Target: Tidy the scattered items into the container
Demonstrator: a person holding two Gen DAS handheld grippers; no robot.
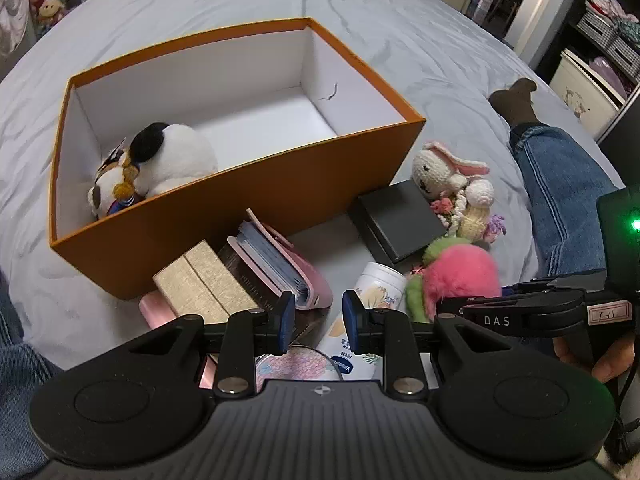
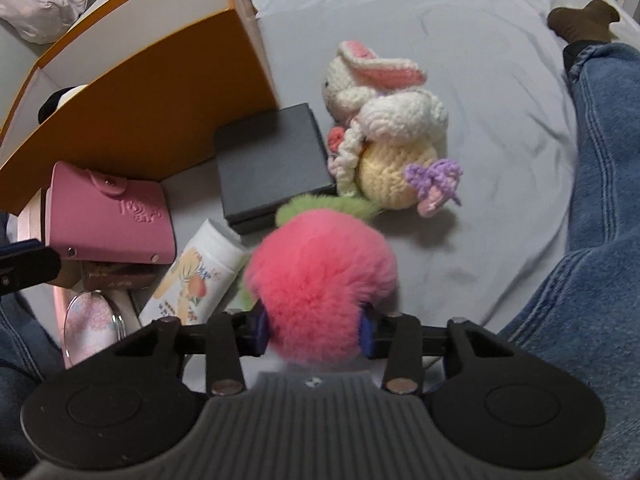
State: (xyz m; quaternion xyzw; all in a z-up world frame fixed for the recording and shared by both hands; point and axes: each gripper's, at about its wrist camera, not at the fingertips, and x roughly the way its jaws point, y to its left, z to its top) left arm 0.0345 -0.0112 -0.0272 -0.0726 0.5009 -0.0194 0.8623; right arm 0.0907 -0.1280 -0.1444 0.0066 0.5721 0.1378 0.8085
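My right gripper (image 2: 314,330) is shut on a fluffy pink plush with green leaves (image 2: 320,272), and its blue pads press into the fur on both sides. The plush lies among items on the bed: a crochet rabbit (image 2: 384,120), a black flat box (image 2: 272,160), a white lotion bottle (image 2: 200,272), a pink card holder (image 2: 108,216), a beige box (image 1: 204,280) and a round mirror (image 2: 90,328). My left gripper (image 1: 319,320) hovers above the bottle and card holder, narrowly open, nothing between its pads. The orange box (image 1: 240,208) holds a panda plush (image 1: 176,156) and a small toy (image 1: 108,188).
The grey bedsheet (image 2: 440,8) spreads around the box. A person's leg in jeans (image 2: 600,200) with a brown sock (image 1: 516,100) lies along the right side. Shelves with baskets (image 1: 608,32) stand beyond the bed's far right edge.
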